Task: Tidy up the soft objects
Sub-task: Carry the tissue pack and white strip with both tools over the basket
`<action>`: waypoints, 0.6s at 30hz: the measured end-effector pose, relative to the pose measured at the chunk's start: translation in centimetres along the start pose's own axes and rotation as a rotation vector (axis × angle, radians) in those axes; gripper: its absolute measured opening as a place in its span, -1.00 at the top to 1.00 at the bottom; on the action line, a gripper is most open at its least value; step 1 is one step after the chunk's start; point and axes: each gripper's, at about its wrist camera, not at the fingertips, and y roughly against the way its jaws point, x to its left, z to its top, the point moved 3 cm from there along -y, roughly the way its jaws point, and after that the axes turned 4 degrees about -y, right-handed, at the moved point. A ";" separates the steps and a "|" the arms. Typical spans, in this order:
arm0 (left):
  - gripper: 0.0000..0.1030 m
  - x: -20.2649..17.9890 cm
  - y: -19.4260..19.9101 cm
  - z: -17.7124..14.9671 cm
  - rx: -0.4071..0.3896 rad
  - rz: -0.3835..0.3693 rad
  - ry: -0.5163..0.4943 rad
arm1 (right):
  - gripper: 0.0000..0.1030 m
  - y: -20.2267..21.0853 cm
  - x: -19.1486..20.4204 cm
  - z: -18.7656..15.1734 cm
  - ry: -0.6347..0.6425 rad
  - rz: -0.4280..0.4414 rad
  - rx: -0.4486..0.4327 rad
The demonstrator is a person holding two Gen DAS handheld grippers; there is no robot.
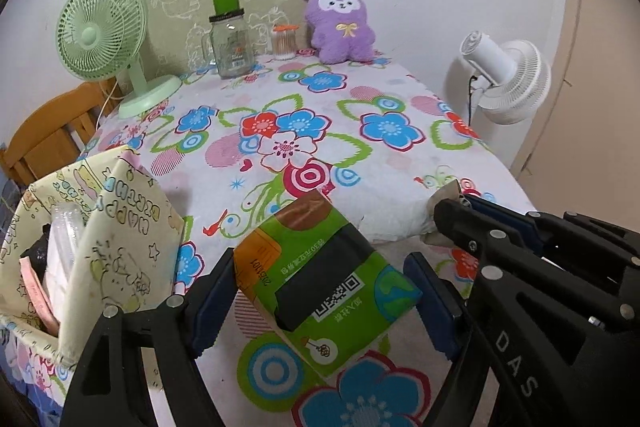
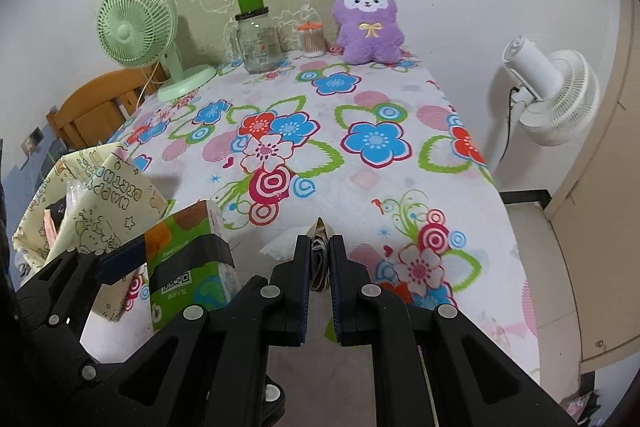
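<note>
A green tissue pack (image 1: 320, 279) with a QR code hangs tilted above the floral tablecloth (image 1: 360, 155), and my left gripper (image 1: 320, 263) is shut on it with the pads against its two ends. In the right wrist view the same tissue pack (image 2: 188, 259) shows at lower left. My right gripper (image 2: 320, 241) is shut on a small folded beige and dark soft item (image 2: 320, 259); something white and crumpled (image 2: 280, 247) lies beside its left finger. A purple plush toy (image 1: 340, 23) sits upright against the far wall. A cream "Happy Birthday" fabric bag (image 1: 100, 227) stands open at the left.
At the back stand a green desk fan (image 1: 104, 31), a glass jar (image 1: 232, 43) and a cotton-swab holder (image 1: 285, 41). A white floor fan (image 1: 508, 79) stands off the table's right edge. A wooden chair (image 1: 52, 139) is behind the bag.
</note>
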 end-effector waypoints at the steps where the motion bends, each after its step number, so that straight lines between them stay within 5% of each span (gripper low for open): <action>1: -0.61 -0.1 0.3 -0.1 -0.004 -0.002 -0.003 | 0.78 0.4 0.0 -0.1 -0.005 -0.003 -0.006; 18: -0.61 -0.3 6.0 0.7 -0.087 -0.037 -0.060 | 0.82 6.1 1.0 0.1 -0.042 -0.070 -0.100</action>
